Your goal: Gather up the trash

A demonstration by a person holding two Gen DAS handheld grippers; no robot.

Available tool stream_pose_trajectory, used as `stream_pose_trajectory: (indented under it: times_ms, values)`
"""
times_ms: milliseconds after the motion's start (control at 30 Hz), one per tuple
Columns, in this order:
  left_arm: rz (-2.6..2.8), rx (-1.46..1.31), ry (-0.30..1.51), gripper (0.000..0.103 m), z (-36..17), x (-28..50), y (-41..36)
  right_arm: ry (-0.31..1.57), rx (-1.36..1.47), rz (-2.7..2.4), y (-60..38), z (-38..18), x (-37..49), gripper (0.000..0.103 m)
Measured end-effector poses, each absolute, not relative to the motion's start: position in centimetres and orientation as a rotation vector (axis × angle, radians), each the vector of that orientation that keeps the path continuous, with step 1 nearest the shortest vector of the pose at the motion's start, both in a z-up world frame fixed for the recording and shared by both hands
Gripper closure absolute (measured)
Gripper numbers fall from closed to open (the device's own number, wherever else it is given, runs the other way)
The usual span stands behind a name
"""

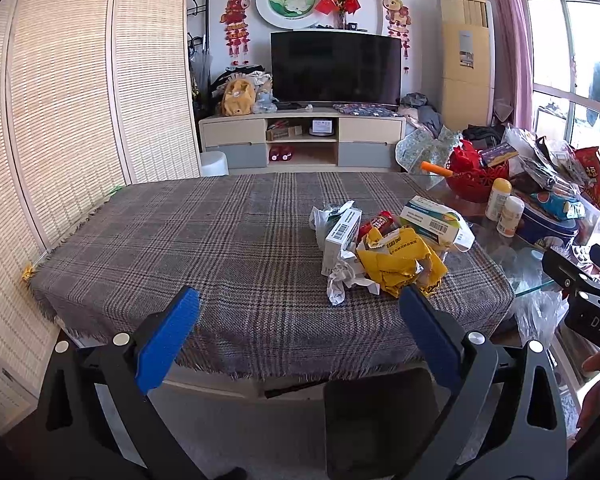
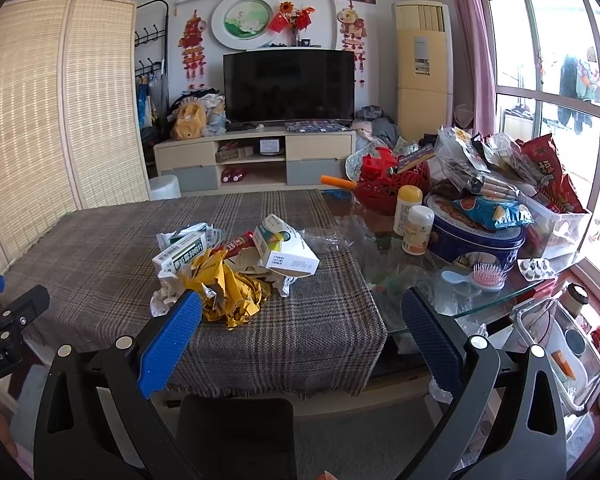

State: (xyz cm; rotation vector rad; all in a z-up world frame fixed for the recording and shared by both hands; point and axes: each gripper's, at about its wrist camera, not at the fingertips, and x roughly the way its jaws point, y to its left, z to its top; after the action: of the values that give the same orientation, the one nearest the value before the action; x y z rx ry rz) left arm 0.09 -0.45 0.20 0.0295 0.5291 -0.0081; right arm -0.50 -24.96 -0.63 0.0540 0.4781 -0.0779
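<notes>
A heap of trash lies on the plaid tablecloth (image 1: 180,248): a crumpled yellow wrapper (image 1: 400,264) (image 2: 228,292), white medicine boxes (image 1: 342,236) (image 2: 286,246), a red packet (image 1: 382,222) and crumpled white paper (image 1: 342,280). My left gripper (image 1: 300,312) hovers open over the cloth's near edge, left of the heap and empty. Its right fingertip (image 1: 410,294) sits just below the yellow wrapper. My right gripper (image 2: 302,312) stands open and empty at the front of the table, its left fingertip (image 2: 190,300) overlapping the wrapper's edge in view.
Right of the cloth, a glass tabletop (image 2: 492,300) carries a blue tin (image 2: 476,236), two white bottles (image 2: 418,230), a red basket (image 2: 388,184), snack bags (image 2: 548,176), a pink hairbrush (image 2: 488,274) and a clear bag (image 1: 540,312). A black chair back (image 2: 236,436) stands below. A woven screen (image 1: 60,120) lines the left side.
</notes>
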Motion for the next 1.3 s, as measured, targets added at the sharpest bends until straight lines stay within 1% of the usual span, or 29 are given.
stream_pose_trajectory:
  times_ms: [333, 633, 800, 1000, 1200, 1300]
  values:
    - [0.001, 0.04, 0.528, 0.008, 0.2, 0.1, 0.0, 0.483, 0.089, -0.078, -25.6, -0.4, -0.2, 0.003]
    - [-0.036, 0.033, 0.556, 0.008, 0.0, 0.8, 0.7, 0.557, 0.054, -0.066, -25.6, -0.9, 1.2, 0.003]
    - [-0.078, -0.018, 0.62, 0.008, -0.5, 2.2, 1.4, 0.634, 0.099, -0.023, -26.2, -1.7, 2.2, 0.003]
    - [-0.107, 0.093, 0.725, 0.008, -2.6, 4.7, 0.1, 0.719, 0.116, -0.028, -27.3, -2.6, 4.5, 0.003]
    - [-0.134, 0.108, 0.828, 0.008, -3.6, 8.3, 0.0, 0.801, 0.174, 0.008, -28.9, -1.9, 8.9, 0.003]
    - [-0.146, 0.11, 0.877, 0.008, -4.1, 10.4, -0.1, 0.808, 0.201, 0.029, -29.7, -1.0, 11.3, 0.003]
